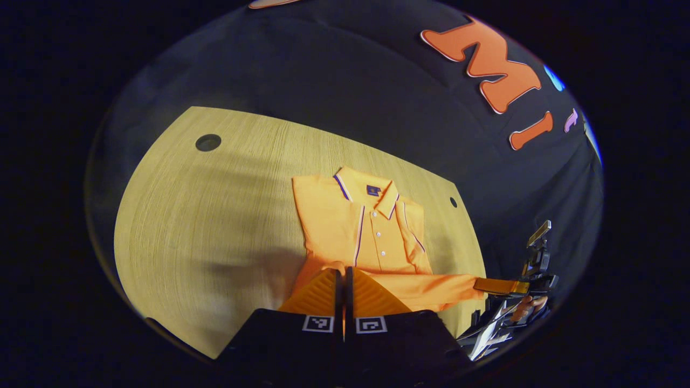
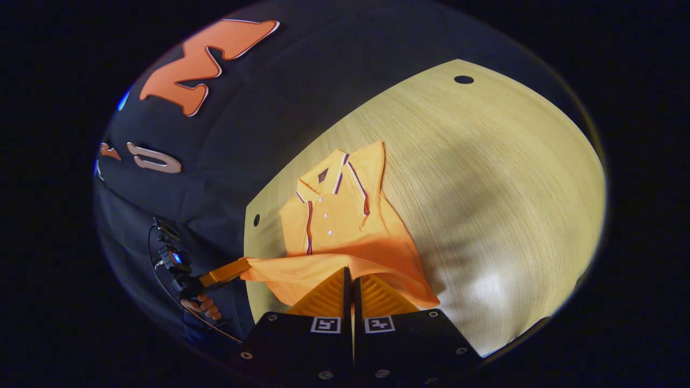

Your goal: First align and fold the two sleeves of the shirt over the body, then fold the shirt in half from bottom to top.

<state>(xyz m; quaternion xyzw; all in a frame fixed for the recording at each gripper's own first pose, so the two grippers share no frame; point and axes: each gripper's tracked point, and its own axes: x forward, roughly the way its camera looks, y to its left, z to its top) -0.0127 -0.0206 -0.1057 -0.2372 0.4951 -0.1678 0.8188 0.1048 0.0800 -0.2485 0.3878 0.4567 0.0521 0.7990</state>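
No legible text or labels

Counter [image 1: 215, 215]: pale wood-grain top, rounded corners. One round cable hole [image 1: 208, 142] near a far corner, a second smaller hole [image 1: 453, 202] near another. Black cloth wall [image 1: 334, 81] hangs directly behind, creased in folds. Lighting comes from above; soft shadows fall across the counter surface.
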